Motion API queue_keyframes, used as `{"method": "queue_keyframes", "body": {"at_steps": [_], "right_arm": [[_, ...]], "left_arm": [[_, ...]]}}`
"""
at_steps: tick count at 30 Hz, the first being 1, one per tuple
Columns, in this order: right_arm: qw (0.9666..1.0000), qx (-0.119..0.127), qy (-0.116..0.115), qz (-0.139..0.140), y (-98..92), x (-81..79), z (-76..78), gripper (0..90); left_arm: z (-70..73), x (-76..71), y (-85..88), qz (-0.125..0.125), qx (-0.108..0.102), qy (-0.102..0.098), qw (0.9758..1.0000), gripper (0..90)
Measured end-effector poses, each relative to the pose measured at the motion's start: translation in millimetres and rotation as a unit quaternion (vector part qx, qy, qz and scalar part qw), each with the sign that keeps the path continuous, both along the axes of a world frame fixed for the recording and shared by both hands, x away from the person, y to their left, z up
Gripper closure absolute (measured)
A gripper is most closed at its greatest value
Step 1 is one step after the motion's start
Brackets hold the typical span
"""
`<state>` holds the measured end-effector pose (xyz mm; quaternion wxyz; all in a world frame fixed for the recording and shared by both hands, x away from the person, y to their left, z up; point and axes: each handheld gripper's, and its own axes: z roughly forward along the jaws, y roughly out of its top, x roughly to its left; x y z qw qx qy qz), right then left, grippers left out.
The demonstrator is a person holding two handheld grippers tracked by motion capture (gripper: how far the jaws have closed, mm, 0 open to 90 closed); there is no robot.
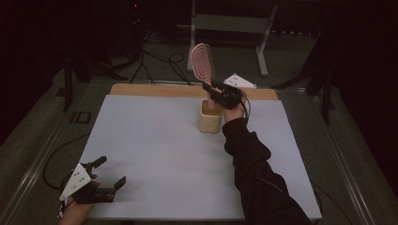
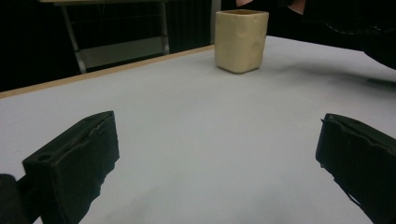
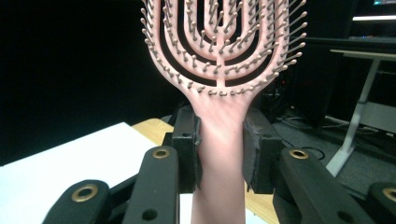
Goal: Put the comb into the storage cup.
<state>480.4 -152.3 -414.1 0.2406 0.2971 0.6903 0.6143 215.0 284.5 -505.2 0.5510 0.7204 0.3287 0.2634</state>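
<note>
A pink vented hairbrush (image 1: pixel 202 62) stands upright with its head up, and my right gripper (image 1: pixel 213 90) is shut on its handle, just above the cream square cup (image 1: pixel 210 117) at the back of the table. Seen from the right gripper view, both pads clamp the pink handle (image 3: pixel 220 140) below the bristled head. At the table's front left corner my left gripper (image 1: pixel 111 173) rests low and open. Its two black jaws stand wide apart over bare tabletop, and the cup (image 2: pixel 241 39) shows far ahead of them.
The white table top (image 1: pixel 159 154) has a wooden strip (image 1: pixel 155 90) along its far edge. A dark sleeve (image 1: pixel 256 168) reaches from the bottom right to the cup. Cables (image 1: pixel 159 61) and a metal stand (image 1: pixel 230 28) lie on the floor behind the table.
</note>
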Motion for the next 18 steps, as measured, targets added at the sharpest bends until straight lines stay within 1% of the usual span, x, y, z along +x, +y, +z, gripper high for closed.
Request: {"method": "queue_keyframes", "body": {"at_steps": [6,8,10,12,15,18], "right_arm": [[1.0000,0.000,0.007,0.005,-2.4,-0.6,-10.3,69.7],[0.9999,0.005,0.010,0.007,-3.1,-1.7,-13.7,69.7],[0.9999,0.003,0.007,0.008,-4.4,-2.2,-17.0,69.7],[0.9999,0.006,0.010,0.012,-5.3,-3.1,-21.2,69.7],[0.9999,0.002,0.005,0.014,-5.9,-4.0,-25.8,69.7],[0.9999,0.005,0.008,0.012,-7.2,-4.6,-29.4,69.7]], "left_arm": [[-0.1,0.2,0.1,0.000,0.001,0.000,1.0000,0.0],[-0.1,0.2,-0.1,0.000,0.000,0.000,1.0000,0.0],[-0.4,0.4,0.1,0.000,0.000,0.001,1.0000,0.0],[-0.3,0.3,0.0,0.000,0.002,0.001,1.0000,0.0],[-0.4,0.5,0.0,0.000,0.000,0.001,1.0000,0.0],[-0.3,0.2,-0.1,0.000,0.002,0.000,1.0000,0.0]]}}
